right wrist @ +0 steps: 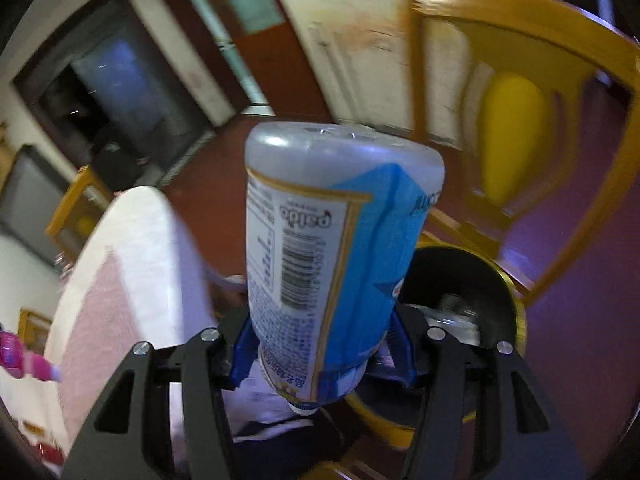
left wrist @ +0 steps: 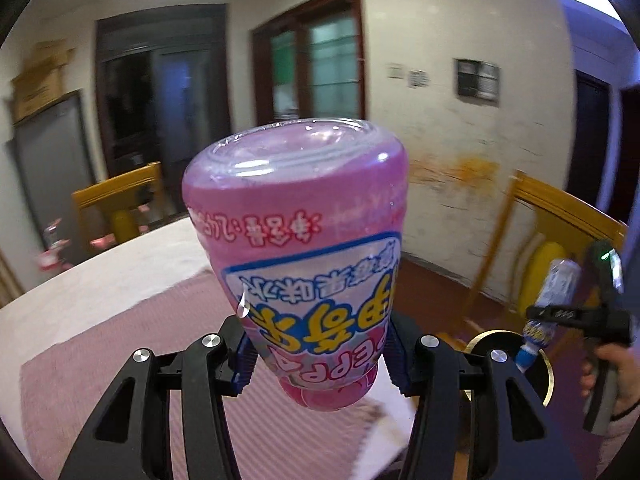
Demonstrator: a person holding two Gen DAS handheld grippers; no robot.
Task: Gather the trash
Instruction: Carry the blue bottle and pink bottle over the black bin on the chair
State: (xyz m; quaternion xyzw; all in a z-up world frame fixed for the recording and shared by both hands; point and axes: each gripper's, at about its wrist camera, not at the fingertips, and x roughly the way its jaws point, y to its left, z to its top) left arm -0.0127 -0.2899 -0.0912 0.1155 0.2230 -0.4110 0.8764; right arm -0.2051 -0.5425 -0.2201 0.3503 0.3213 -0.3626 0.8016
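Note:
My left gripper (left wrist: 320, 360) is shut on a pink plastic bottle (left wrist: 304, 248), held upside down above the table's edge. My right gripper (right wrist: 320, 352) is shut on a blue and white plastic bottle (right wrist: 332, 248), also upside down, above a black bin with a gold rim (right wrist: 460, 280). In the left wrist view the right gripper (left wrist: 560, 320) shows at the far right with its bottle (left wrist: 552, 300) over the bin (left wrist: 536, 364). The pink bottle's cap end (right wrist: 24, 360) shows at the left edge of the right wrist view.
A white table with a pink striped mat (left wrist: 120, 340) lies below and left. Yellow wooden chairs stand behind the table (left wrist: 116, 204) and at the right (left wrist: 560, 232). The floor (right wrist: 224, 200) is red-brown. Some trash (right wrist: 456, 316) lies inside the bin.

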